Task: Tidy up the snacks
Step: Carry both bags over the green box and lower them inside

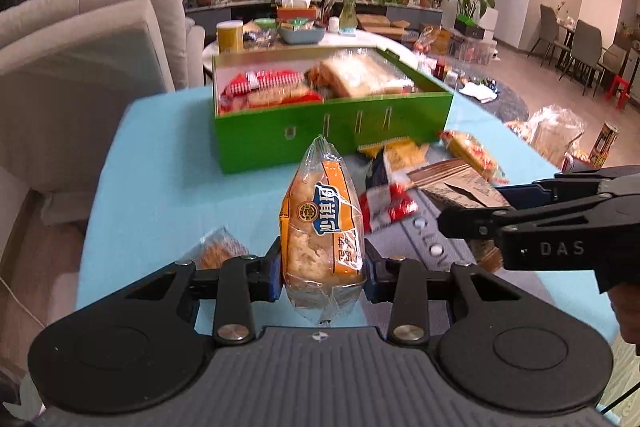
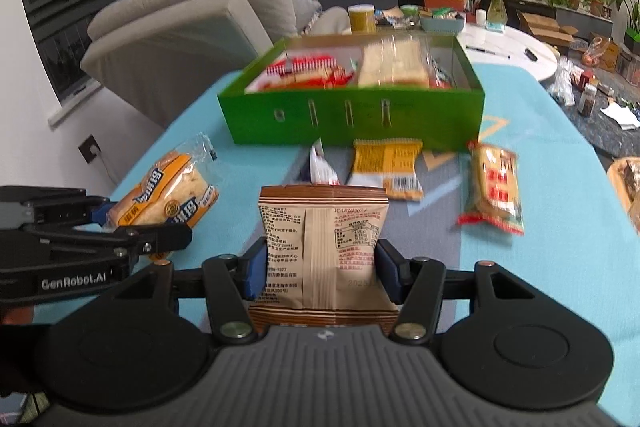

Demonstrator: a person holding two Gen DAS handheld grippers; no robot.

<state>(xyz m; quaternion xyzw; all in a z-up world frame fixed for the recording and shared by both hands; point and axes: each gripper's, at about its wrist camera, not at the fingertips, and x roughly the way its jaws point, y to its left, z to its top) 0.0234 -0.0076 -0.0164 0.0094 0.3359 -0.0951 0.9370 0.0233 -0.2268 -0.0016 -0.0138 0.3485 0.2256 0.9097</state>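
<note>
My left gripper (image 1: 323, 273) is shut on an orange-wrapped bread packet (image 1: 320, 223), held upright above the blue tablecloth; the same bread packet (image 2: 168, 199) shows at the left of the right wrist view. My right gripper (image 2: 320, 269) is shut on a brown snack pouch (image 2: 322, 247), its printed back facing the camera. The green box (image 1: 332, 131) stands ahead, open, with red-wrapped snacks (image 1: 266, 87) on its left side and a large bread loaf (image 1: 360, 73) on its right. The green box (image 2: 352, 119) lies straight ahead of the right gripper too.
Loose packets lie before the box: a yellow one (image 2: 386, 165), a red-and-orange one (image 2: 494, 189), a white one (image 2: 322, 167). A small biscuit pack (image 1: 218, 249) sits left of the left gripper. A sofa (image 1: 80, 47) borders the table's left; a white table with jars (image 2: 508, 43) stands behind.
</note>
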